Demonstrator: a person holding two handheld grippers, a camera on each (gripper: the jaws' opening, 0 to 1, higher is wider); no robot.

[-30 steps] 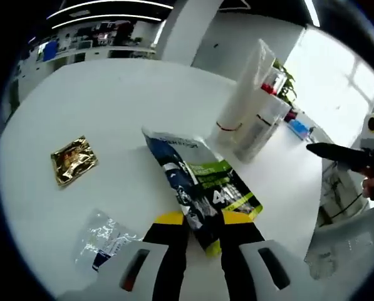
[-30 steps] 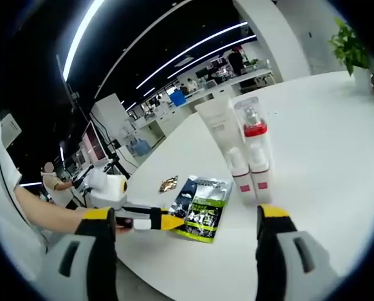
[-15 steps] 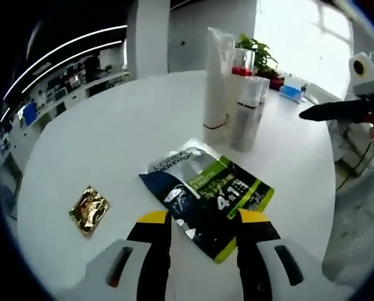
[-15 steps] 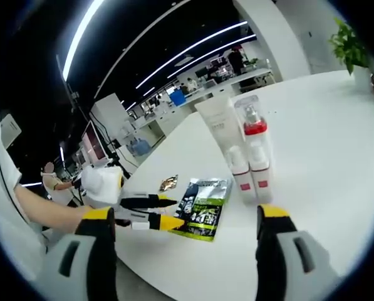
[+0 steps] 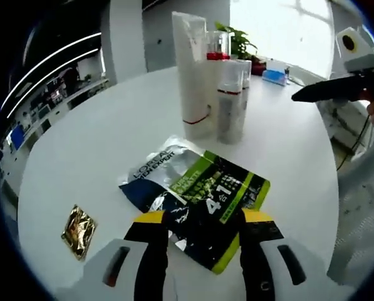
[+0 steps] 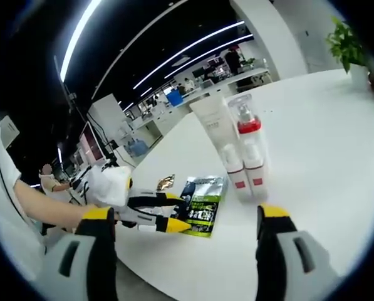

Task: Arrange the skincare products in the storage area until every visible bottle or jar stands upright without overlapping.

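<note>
A dark blue and green sachet (image 5: 199, 197) lies flat on the white round table (image 5: 99, 144). Its near corner sits between the jaws of my left gripper (image 5: 203, 219), which is open. Behind it stand a tall white tube (image 5: 190, 69), a clear bottle with a red cap (image 5: 218, 50) and two small white bottles (image 5: 229, 100), all upright and close together. In the right gripper view the left gripper (image 6: 177, 212) reaches the sachet (image 6: 204, 202) from the left. My right gripper (image 6: 186, 213) is wide open, held back from the bottles (image 6: 244, 164).
A small gold sachet (image 5: 79, 231) lies left of the pouch, also visible in the right gripper view (image 6: 166, 182). My right gripper (image 5: 318, 92) hangs over the table's far right edge. A potted plant (image 5: 237, 39) and a blue item (image 5: 275, 76) stand beyond the bottles.
My left gripper's jaws have spread apart from the sachet's near end, and it has dropped lower beside the sachet. The right gripper has barely moved.
</note>
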